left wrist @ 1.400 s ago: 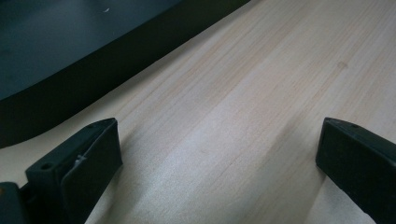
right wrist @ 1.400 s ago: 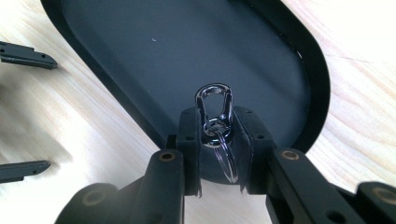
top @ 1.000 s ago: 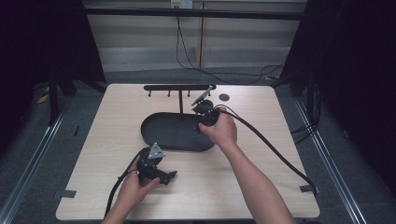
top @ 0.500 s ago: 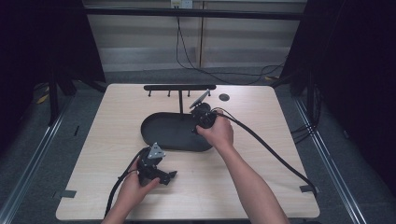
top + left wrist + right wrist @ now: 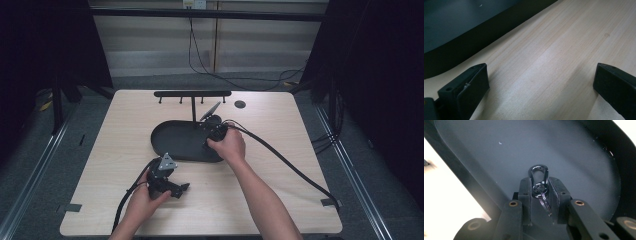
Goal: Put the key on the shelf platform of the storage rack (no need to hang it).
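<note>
A silver carabiner (image 5: 539, 176) with a key ring (image 5: 544, 200) hanging from it sits between the jaws of my right gripper (image 5: 539, 186), which is shut on it. In the high view that right gripper (image 5: 212, 136) hovers low over the right end of a black oval tray (image 5: 170, 140). I cannot tell whether the carabiner touches the tray floor (image 5: 564, 152). My left gripper (image 5: 181, 189) rests near the table's front, jaws open, in front of the tray. In the left gripper view its gripper (image 5: 541, 82) spans bare wood, with the tray edge (image 5: 474, 40) beyond.
A black T-shaped rack (image 5: 192, 93) with several small pegs rises from the tray's back edge. A small black disc (image 5: 240, 104) lies on the light wooden table (image 5: 280, 165) at the back right. The right gripper's thick cable (image 5: 285, 160) trails off to the right edge.
My right gripper has come down and slightly nearer, from beside the rack to low over the tray, still holding the carabiner. The left gripper has stayed put.
</note>
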`<state>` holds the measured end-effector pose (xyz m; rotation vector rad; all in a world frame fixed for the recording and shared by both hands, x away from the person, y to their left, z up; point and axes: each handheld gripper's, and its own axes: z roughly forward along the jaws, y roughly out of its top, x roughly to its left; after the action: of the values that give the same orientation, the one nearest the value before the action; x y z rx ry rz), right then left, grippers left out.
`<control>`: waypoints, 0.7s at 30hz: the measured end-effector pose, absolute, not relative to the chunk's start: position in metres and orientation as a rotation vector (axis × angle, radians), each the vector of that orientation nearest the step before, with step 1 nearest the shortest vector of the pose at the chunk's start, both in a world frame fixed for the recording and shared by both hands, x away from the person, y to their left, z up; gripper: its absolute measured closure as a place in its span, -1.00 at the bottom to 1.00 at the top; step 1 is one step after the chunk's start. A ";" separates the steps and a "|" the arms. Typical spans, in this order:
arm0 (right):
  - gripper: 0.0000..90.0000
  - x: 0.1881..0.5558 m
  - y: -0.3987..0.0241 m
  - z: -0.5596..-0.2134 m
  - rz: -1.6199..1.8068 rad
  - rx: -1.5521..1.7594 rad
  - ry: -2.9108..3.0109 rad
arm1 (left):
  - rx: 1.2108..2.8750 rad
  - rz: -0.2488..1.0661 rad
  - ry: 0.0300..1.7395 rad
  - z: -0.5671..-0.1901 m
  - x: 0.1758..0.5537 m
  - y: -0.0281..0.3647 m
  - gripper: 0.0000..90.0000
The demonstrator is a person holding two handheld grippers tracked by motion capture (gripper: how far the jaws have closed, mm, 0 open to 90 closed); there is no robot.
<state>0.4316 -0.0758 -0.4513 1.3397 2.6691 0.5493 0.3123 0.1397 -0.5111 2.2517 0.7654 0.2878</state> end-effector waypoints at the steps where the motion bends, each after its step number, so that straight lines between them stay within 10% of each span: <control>1: 0.63 0.432 -0.076 -0.451 0.554 1.339 2.665 | 2.252 0.287 0.765 -0.511 0.312 0.140 -1.00; 21: 0.62 0.436 -0.074 -0.463 0.554 1.309 2.650 | 2.253 0.286 0.767 -0.511 0.312 0.139 -1.00</control>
<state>0.4355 -0.0737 -0.4632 1.3089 2.6498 0.5542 0.3116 0.1390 -0.5110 2.2531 0.7669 0.2855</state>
